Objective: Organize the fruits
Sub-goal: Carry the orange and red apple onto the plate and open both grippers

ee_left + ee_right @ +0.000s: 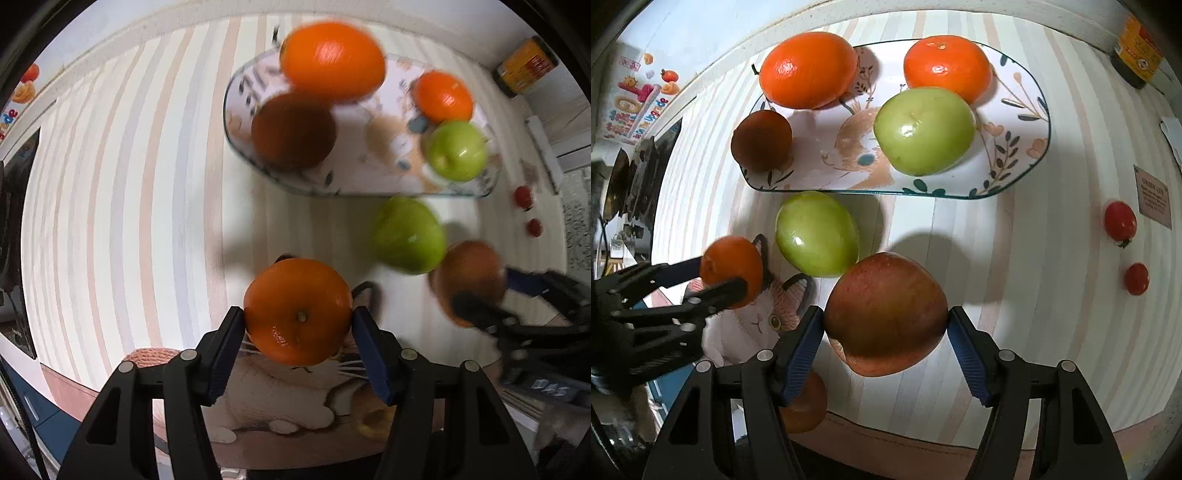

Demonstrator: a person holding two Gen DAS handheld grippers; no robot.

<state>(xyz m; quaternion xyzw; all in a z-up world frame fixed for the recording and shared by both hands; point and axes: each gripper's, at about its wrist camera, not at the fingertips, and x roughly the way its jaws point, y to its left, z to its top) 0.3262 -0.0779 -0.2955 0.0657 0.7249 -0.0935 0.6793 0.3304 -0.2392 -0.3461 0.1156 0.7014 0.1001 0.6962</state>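
Fruits: round orange mandarin [297,311] pinched by left gripper [297,319]; red-green apple [885,313] clamped in right gripper [885,321].
Reason: likely bound for oval floral plate [1008,184].

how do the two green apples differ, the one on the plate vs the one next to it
The green apple on the plate lies inside the plate, beside an orange; the green apple off the plate sits on the striped cloth, just in front of the plate's rim. The plate one looks larger in the right wrist view, though it may be lens distortion. Both are glossy, green and ungripped.
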